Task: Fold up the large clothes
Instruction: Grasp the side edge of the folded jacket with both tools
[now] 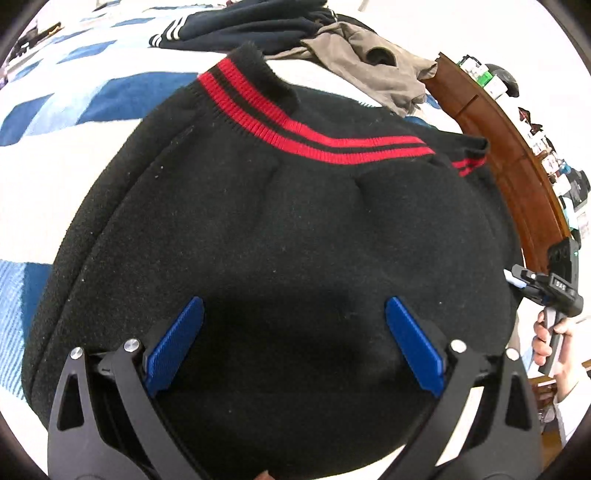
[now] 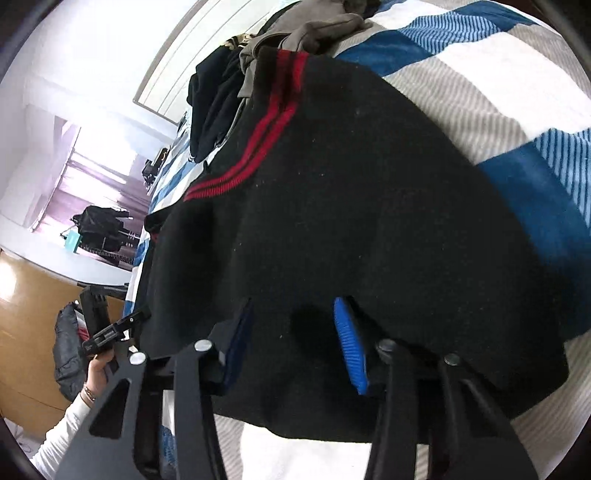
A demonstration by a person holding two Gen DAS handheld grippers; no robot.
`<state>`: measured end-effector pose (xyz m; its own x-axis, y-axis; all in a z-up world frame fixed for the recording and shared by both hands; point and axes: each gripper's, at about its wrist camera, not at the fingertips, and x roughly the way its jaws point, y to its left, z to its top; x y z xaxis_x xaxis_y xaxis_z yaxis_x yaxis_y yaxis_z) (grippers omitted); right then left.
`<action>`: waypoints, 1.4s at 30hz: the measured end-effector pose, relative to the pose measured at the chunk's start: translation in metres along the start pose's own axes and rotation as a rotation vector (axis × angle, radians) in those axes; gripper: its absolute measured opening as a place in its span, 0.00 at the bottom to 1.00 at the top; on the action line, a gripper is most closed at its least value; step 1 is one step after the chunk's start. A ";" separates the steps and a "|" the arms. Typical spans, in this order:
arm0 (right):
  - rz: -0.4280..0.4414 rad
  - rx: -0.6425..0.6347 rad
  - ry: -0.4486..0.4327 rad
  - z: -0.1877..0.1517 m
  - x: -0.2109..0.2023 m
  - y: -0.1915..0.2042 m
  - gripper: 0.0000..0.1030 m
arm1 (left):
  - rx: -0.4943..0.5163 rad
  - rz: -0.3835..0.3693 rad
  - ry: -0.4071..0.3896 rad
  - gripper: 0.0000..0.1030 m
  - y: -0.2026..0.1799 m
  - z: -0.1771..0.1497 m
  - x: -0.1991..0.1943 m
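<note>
a black knit sweater point(image 1: 280, 229) with two red stripes point(image 1: 295, 129) along its ribbed band lies spread on a bed covered by a blue-and-white checked blanket point(image 1: 74, 107). the left gripper point(image 1: 293, 314) sits low over the near part of the sweater, its blue fingers point(image 1: 175, 343) spread wide apart with only dark knit between them, gripping nothing. in the right wrist view the right gripper point(image 2: 295, 314) is also over the sweater's near edge, its fingers point(image 2: 349, 343) parted with a fold of the black fabric between them; whether they touch the cloth cannot be told. beyond the sweater, at the far side of the bed, lie a dark navy garment with white stripes point(image 1: 236, 26) and a crumpled tan garment point(image 1: 373, 62), the tan one just beside the striped band. a brown wooden board point(image 1: 498, 155) curves along the bed's right edge in the left wrist view, with small items on a shelf behind it.
</note>
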<state>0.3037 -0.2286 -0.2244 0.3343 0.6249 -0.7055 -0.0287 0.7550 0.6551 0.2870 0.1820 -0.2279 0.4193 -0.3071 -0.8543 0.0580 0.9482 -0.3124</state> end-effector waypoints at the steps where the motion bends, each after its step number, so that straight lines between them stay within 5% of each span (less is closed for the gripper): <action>1: 0.023 0.005 -0.014 -0.003 -0.006 0.003 0.68 | 0.009 0.017 -0.011 0.94 -0.004 -0.002 -0.007; 3: 0.080 0.005 -0.068 -0.015 -0.028 0.015 0.93 | 0.013 0.037 -0.045 0.94 -0.009 -0.011 -0.027; 4: 0.096 -0.003 -0.097 -0.023 -0.040 0.020 0.96 | 0.010 0.034 -0.062 0.94 -0.009 -0.017 -0.037; 9: 0.146 0.052 -0.169 -0.082 -0.077 0.015 0.96 | -0.112 0.041 -0.183 0.94 0.003 -0.063 -0.101; 15: 0.139 0.230 -0.209 -0.124 -0.058 -0.030 0.96 | -0.325 0.026 -0.184 0.94 0.044 -0.109 -0.106; 19: 0.172 0.277 -0.276 -0.120 -0.042 -0.041 0.96 | -0.423 0.006 -0.186 0.94 0.065 -0.116 -0.087; 25: 0.202 0.350 -0.295 -0.102 -0.018 -0.046 0.96 | -0.550 -0.136 -0.191 0.94 0.084 -0.105 -0.049; 35: 0.202 0.363 -0.317 -0.082 -0.002 -0.042 0.96 | -0.507 -0.164 -0.320 0.95 0.080 -0.082 -0.055; 42: 0.142 0.395 -0.333 -0.071 0.009 -0.041 0.96 | -0.567 -0.161 -0.198 0.95 0.089 -0.065 -0.027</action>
<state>0.2416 -0.2399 -0.2773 0.6353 0.5700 -0.5211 0.2405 0.4952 0.8349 0.2218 0.2695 -0.2596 0.6087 -0.3704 -0.7016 -0.3326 0.6837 -0.6496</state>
